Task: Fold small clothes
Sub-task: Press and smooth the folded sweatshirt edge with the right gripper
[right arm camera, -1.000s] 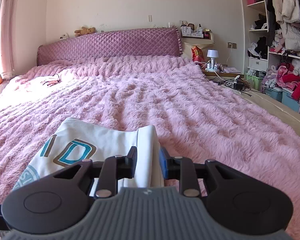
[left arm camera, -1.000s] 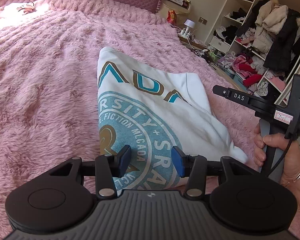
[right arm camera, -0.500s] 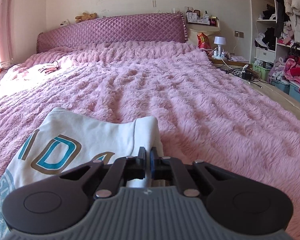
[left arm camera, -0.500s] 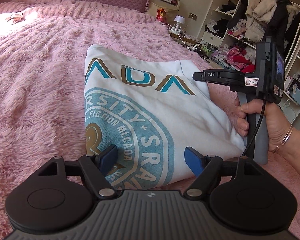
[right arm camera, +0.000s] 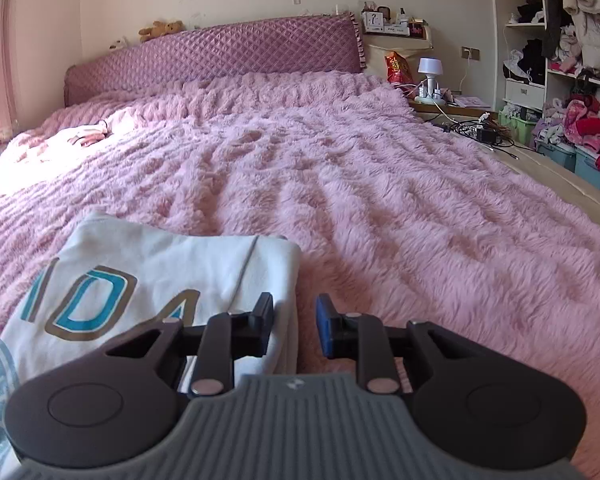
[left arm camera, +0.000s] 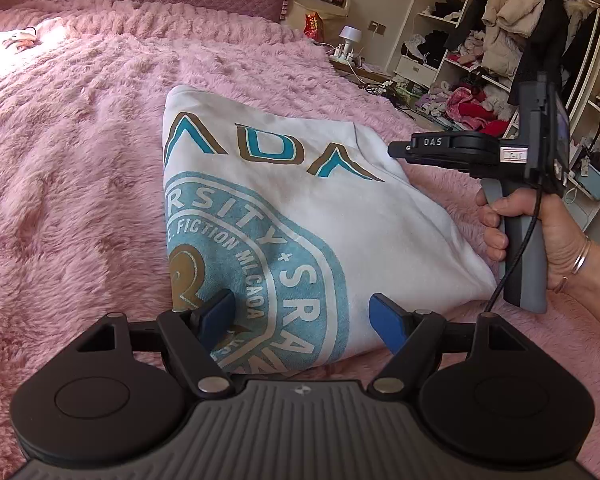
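Observation:
A folded white T-shirt with a teal and gold print lies flat on the pink fluffy blanket. My left gripper hovers at the shirt's near edge, its blue pads wide open and gripping nothing. In the left wrist view a hand holds my right gripper at the shirt's right side. The right wrist view shows the right gripper with jaws opening. Its left finger is over the T-shirt's right fold edge, and the pads press on nothing.
The blanket covers the whole bed up to a quilted purple headboard. A small pale garment lies far left. Right of the bed are a nightstand with a lamp, cables, storage bins and shelves of clothes.
My left jaws spread wide and let go of the shirt's near edge. The right gripper closed at the shirt's right edge, then parted again, and moved forward along that edge.

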### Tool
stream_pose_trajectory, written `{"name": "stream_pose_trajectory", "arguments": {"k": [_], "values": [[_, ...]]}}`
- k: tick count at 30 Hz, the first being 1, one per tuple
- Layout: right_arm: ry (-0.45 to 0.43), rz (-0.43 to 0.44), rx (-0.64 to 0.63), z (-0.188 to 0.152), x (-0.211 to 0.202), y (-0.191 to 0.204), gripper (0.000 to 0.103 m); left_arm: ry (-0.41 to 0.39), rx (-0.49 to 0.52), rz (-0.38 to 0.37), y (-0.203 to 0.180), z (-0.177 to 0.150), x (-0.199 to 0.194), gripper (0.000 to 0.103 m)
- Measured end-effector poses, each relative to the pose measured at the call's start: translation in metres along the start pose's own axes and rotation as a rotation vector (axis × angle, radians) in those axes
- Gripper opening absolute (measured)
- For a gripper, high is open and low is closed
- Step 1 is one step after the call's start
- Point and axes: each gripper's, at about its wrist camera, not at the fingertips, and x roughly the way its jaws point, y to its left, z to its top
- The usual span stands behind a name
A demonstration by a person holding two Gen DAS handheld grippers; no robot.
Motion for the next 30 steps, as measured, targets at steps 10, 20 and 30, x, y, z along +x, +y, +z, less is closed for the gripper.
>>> {"name": "stream_pose_trajectory", "arguments": {"k": [10,20,30], "values": [[0.057,0.094,0.177,-0.058,-0.128,-0.025,0.024,0.003,-0.008,0.019,-0.005,0.0,0.002,0.09],[0.146,0.166,0.286,-0.089,-0.125,-0.017,0.001,0.023,-0.018,0.015,-0.002,0.004,0.003,0.09],[0.171,0.085,0.226,-0.095,-0.12,-0.02,0.0,0.023,-0.036,0.028,-0.006,0.003,0.004,0.09]]}}
